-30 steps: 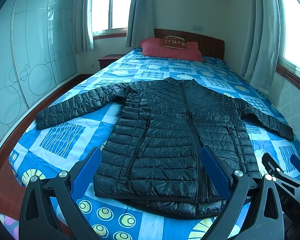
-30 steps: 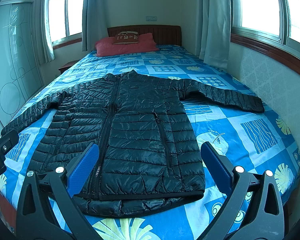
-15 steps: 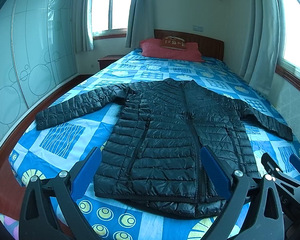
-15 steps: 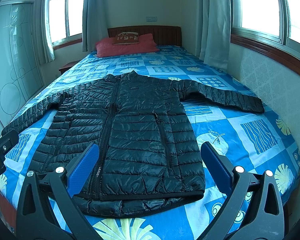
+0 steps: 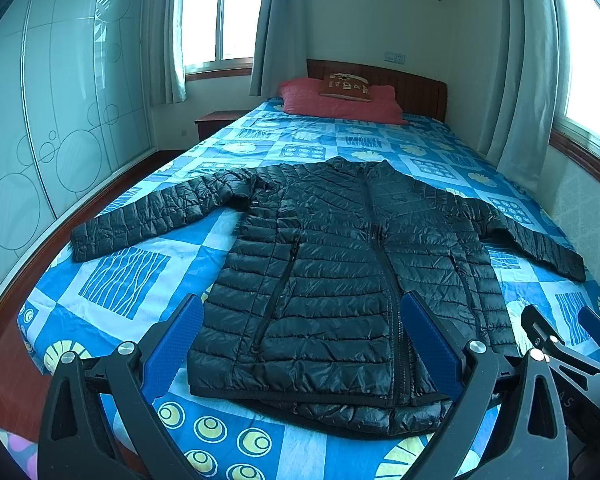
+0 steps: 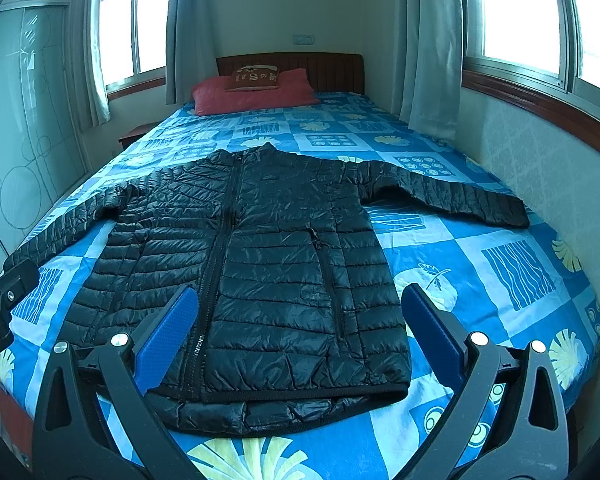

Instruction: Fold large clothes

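A: Where's the garment, and which way does it run?

B: Black quilted puffer jacket (image 5: pixel 340 272) lies flat, front up, zipped, on the bed (image 5: pixel 124 276) with the blue patterned cover. Long axis runs along the bed's length: collar toward the headboard (image 5: pixel 412 84) and red pillow (image 5: pixel 336 104), hem (image 6: pixel 284 404) at the foot end, nearest me. Sleeves are spread out to both sides, roughly across the bed. The left sleeve (image 5: pixel 156 216) reaches almost to the bed's edge on the wardrobe (image 5: pixel 60 100) side. The right sleeve (image 6: pixel 448 196) runs toward the wall under the window.

A: Tongs?

B: Left tongs (image 5: pixel 304 344): blue pads spread wide, nothing between them. They hover above the hem's left half, and I can't see any contact with the fabric. Right tongs (image 6: pixel 300 332): also spread wide and holding nothing, over the hem's right half. Its right pad (image 6: pixel 428 328) sits past the jacket's side edge, over the bed cover.

A: Do the two sets see each other?

B: Yes. The right tongs show at the right border of the left wrist view, and a bit of the left tongs' frame shows at the left border of the right wrist view. They're side by side at the foot of the bed.
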Demonstrator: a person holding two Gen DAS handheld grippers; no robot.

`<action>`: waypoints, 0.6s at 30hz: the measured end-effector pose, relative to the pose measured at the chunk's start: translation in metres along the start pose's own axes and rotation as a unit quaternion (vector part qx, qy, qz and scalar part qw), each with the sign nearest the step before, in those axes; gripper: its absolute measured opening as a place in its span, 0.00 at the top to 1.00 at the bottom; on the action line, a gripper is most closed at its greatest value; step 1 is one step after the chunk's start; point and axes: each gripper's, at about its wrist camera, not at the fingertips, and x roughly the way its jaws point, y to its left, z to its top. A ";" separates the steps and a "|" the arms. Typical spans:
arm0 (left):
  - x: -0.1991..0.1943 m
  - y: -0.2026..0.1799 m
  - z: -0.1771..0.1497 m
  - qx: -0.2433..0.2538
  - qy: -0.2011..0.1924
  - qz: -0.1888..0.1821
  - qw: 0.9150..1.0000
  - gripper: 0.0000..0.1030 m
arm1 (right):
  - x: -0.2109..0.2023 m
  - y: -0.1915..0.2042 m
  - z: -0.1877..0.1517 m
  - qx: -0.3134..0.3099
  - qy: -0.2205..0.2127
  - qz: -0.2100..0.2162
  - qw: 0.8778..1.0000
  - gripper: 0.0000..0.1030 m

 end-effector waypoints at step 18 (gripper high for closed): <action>0.011 0.009 0.004 -0.019 0.009 0.003 1.000 0.05 | 0.016 -0.006 0.001 0.016 0.003 0.006 1.000 0.02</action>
